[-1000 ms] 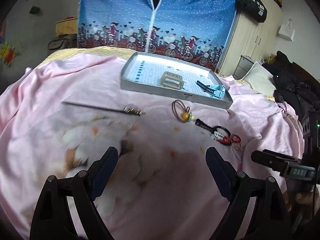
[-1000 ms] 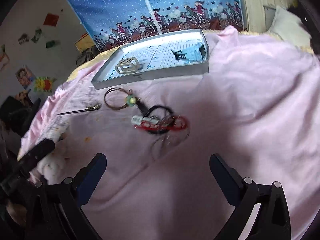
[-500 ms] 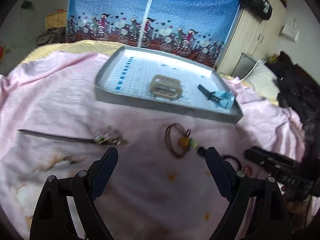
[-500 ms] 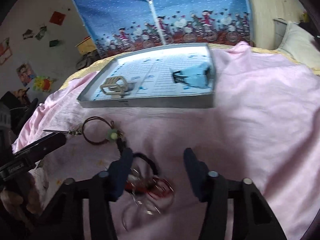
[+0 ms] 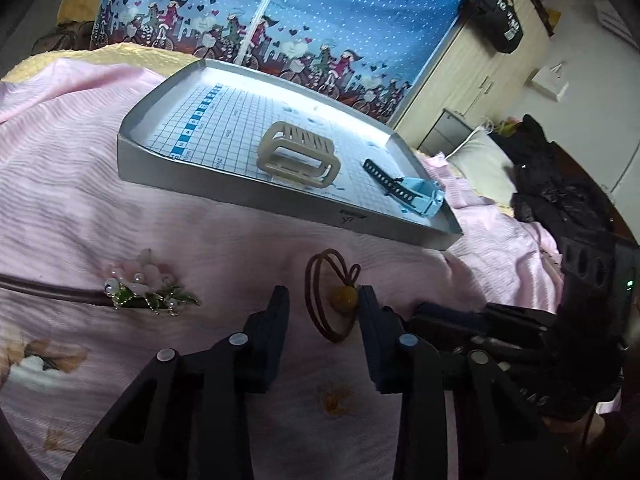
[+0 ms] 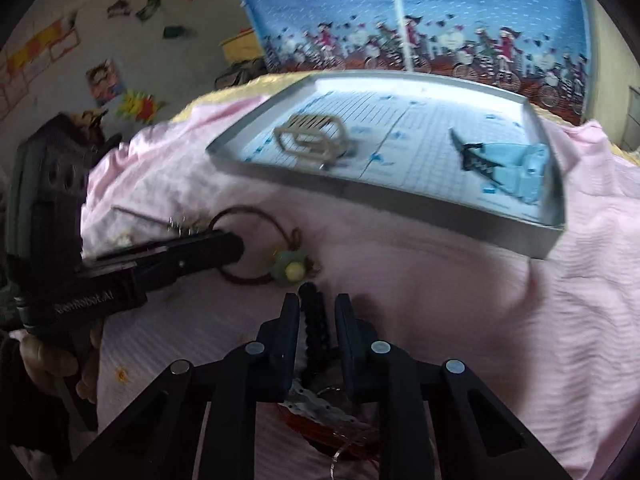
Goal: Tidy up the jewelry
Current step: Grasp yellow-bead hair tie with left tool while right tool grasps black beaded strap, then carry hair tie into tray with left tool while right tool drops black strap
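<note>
A brown hair tie [image 5: 345,298] with a yellow bead lies on the pink sheet, between the fingers of my left gripper [image 5: 324,304]. Those fingers are narrowed but still apart. Beside it my right gripper [image 6: 318,312] is shut on a black toothed clip [image 6: 316,322], with red loops [image 6: 320,428] trailing under it. A flowered hairpin [image 5: 148,292] lies to the left. Behind stands the silver tray [image 5: 240,188], holding a beige claw clip [image 5: 298,154] and a blue clip [image 5: 420,194]. The right wrist view shows the left gripper [image 6: 236,246] over the hair tie [image 6: 292,270].
A pink sheet [image 5: 80,184] covers the bed. A blue printed fabric wardrobe [image 5: 320,8] stands behind the tray. At the right are a pillow [image 5: 480,160], dark clothes [image 5: 560,192] and a wooden cupboard [image 5: 472,68]. A hand [image 6: 48,364] holds the left gripper.
Both grippers moved forward and down to the sheet. The left narrowed around the hair tie. The right closed onto the black clip.
</note>
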A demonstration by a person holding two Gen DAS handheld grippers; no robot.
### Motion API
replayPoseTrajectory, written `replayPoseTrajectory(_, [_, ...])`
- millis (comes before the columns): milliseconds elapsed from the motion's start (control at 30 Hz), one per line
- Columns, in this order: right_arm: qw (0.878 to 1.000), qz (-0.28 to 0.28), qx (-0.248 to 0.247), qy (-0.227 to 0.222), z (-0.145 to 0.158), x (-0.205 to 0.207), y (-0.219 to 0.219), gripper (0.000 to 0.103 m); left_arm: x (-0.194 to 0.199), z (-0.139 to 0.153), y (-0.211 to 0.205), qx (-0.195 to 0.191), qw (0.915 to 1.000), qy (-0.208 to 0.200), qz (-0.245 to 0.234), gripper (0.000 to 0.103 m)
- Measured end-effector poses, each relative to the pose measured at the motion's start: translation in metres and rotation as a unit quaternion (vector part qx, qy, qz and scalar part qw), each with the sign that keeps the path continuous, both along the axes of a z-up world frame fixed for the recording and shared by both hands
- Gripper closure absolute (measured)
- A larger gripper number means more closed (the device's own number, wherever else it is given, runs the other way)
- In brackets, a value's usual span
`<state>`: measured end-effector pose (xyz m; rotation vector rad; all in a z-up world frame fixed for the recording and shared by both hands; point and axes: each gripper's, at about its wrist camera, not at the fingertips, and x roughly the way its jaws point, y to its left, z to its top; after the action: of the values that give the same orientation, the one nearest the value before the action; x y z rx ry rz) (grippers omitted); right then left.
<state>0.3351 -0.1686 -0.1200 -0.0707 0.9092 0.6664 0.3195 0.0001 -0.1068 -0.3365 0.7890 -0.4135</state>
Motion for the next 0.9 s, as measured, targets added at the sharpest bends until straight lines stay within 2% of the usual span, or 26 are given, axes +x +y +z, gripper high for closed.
replayPoseTrajectory(33, [1.000,0.005,-0.006,0.003,-0.002,0.000,0.002,0.085,-0.002,0.000,0.000,-0.002,1.0000,-0.005,0.000,0.074])
replayPoseTrajectory(200, [1.000,0.004,-0.026,0.017,-0.010,0.007,0.005,0.086,-0.005,-0.002,-0.003,0.006,0.9999,-0.008,0.002,0.090])
replayPoseTrajectory(333, [0.999,-0.015,-0.016,0.027,-0.014,0.009,0.003,0.089,-0.007,-0.003,-0.008,0.012,0.9998,-0.017,-0.001,0.098])
replayPoseTrajectory(467, [1.000,-0.019,-0.009,0.022,-0.013,0.007,0.003,0.090,-0.009,-0.004,-0.013,0.023,0.9994,-0.024,0.002,0.100])
replayPoseTrajectory(767, [0.996,-0.056,0.066,0.022,-0.001,0.010,-0.012,0.090,-0.013,0.001,-0.017,0.045,0.9979,-0.042,0.021,0.100])
replayPoseTrajectory(900, [0.990,-0.078,0.117,0.018,0.007,0.015,-0.030,0.090,-0.012,0.008,-0.028,0.087,0.9946,-0.031,0.047,0.101])
